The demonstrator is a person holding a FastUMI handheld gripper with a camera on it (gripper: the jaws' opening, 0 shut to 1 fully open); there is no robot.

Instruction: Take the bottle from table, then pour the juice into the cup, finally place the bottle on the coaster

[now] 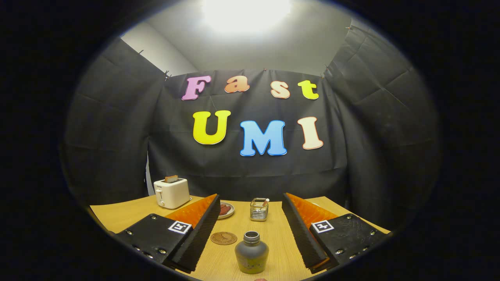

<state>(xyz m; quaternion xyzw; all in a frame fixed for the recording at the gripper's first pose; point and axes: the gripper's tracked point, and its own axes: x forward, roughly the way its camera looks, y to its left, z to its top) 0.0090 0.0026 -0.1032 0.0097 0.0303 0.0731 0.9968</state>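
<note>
A small dark grey bottle [251, 253] with an open round neck stands upright on the wooden table [273, 234], between my two fingers and near their base. My gripper [250, 200] is open wide, and neither finger touches the bottle. A round brown coaster [224, 238] lies flat just left of the bottle, beside my left finger. Beyond the bottle, between the fingertips, stands a small glass cup [259, 209] with a ribbed metallic look.
A cream toaster [171, 192] with a slice in its slot stands at the table's back left. A small plate [226, 210] with something brown on it sits left of the cup. Black cloth walls close in the table's far side.
</note>
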